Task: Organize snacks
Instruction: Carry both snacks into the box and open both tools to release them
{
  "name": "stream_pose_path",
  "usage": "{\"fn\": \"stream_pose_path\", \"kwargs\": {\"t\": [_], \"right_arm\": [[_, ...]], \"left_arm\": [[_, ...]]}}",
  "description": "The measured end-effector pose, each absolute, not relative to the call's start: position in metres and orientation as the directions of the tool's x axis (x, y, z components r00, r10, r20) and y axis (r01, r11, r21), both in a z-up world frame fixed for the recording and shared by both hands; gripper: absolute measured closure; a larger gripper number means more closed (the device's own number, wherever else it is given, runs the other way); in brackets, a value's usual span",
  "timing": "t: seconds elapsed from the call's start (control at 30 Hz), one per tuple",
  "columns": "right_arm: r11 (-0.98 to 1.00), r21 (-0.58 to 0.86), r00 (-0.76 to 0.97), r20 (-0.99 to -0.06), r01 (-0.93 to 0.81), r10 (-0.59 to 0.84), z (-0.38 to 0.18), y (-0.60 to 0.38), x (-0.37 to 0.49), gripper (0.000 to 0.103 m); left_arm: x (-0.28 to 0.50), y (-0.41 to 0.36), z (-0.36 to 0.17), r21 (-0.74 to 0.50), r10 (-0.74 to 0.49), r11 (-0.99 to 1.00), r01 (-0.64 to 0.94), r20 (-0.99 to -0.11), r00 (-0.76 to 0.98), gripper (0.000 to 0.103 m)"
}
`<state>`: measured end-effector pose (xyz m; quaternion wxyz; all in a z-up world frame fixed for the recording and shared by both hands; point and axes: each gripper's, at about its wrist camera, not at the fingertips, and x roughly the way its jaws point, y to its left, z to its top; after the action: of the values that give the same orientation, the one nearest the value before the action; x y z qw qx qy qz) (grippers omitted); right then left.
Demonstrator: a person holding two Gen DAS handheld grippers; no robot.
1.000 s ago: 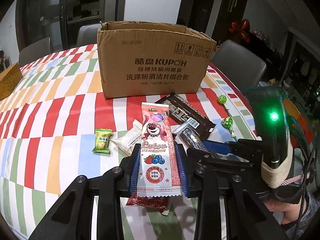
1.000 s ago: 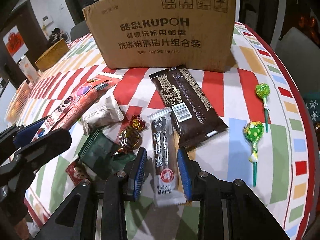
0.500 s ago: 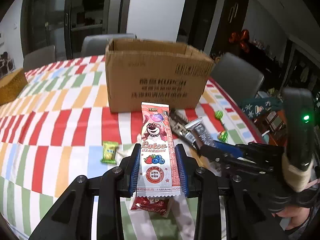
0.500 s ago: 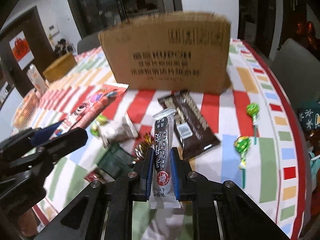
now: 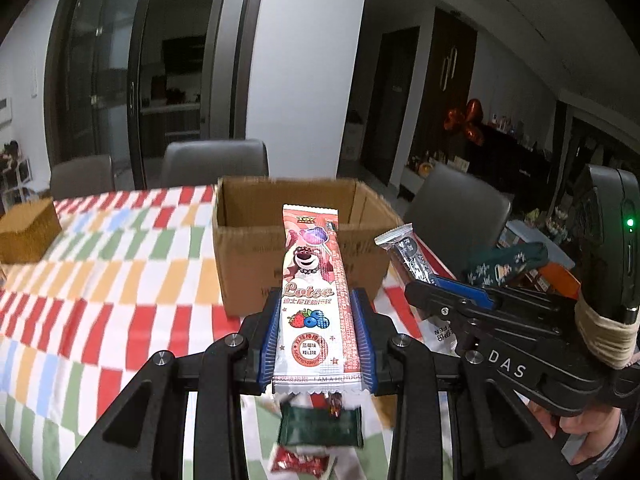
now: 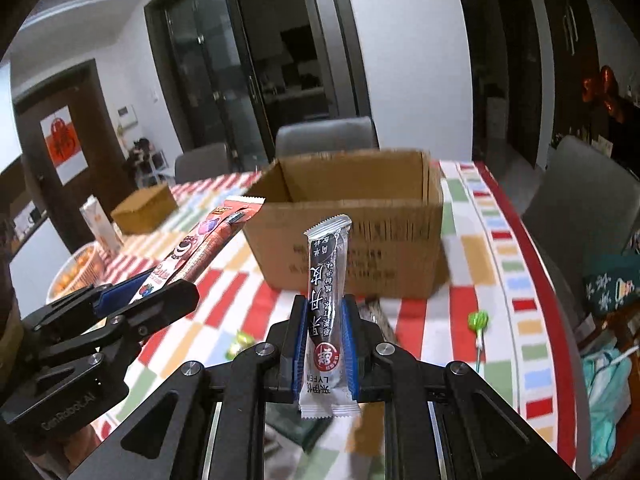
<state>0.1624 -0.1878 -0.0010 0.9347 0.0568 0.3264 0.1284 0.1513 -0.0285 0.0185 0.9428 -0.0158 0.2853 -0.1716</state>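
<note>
My left gripper [image 5: 316, 336] is shut on a long pink Lotso snack packet [image 5: 312, 280] and holds it up in front of the open cardboard box [image 5: 248, 240]. My right gripper [image 6: 324, 344] is shut on a slim black-and-silver snack packet [image 6: 326, 280], lifted above the table and pointing at the same box [image 6: 400, 252]. In the left wrist view the right gripper [image 5: 440, 292] is to the right with its packet [image 5: 408, 252]. In the right wrist view the left gripper [image 6: 132, 300] is at the left with the pink packet [image 6: 208, 236].
A dark green packet [image 5: 320, 426] and a red packet [image 5: 300, 460] lie on the striped tablecloth [image 5: 100, 280] below my left gripper. A green lollipop [image 6: 478, 320] and a green candy [image 6: 240, 340] lie near the box. A small brown box [image 6: 144, 208] and grey chairs [image 5: 216, 164] stand behind.
Both grippers have risen from the table with their packets and now look over the box rim. The right gripper closed on the black-and-silver packet and lifted it.
</note>
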Motion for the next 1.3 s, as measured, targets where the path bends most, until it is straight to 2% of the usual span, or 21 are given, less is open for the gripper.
{"fn": "stream_pose_path", "kwargs": {"t": [0.43,0.67,1.17,1.23,1.3], "right_arm": [[0.964,0.157,0.819,-0.510,-0.212,0.263,0.048,-0.187,0.203,0.085],[0.964,0.158,0.816,-0.514,-0.212,0.263,0.056,-0.188,0.241,0.085],[0.976,0.132,0.776,-0.593,-0.172,0.217,0.039,-0.185,0.318,0.085],[0.977,0.137,0.770,-0.600,-0.166,0.215,0.036,-0.187,0.325,0.085],[0.981,0.127,0.774,-0.602,-0.147,0.194,0.035,-0.187,0.328,0.077]], "left_arm": [[0.203,-0.022,0.057,-0.090,-0.305,0.950,0.300,-0.475,0.825,0.069],[0.242,-0.021,0.062,-0.095,-0.305,0.950,0.298,-0.490,0.817,0.069],[0.314,-0.030,0.043,-0.084,-0.276,0.957,0.278,-0.561,0.781,0.069],[0.321,-0.033,0.042,-0.064,-0.254,0.962,0.265,-0.563,0.786,0.067],[0.322,-0.036,0.042,-0.037,-0.222,0.969,0.245,-0.570,0.791,0.055]]}}
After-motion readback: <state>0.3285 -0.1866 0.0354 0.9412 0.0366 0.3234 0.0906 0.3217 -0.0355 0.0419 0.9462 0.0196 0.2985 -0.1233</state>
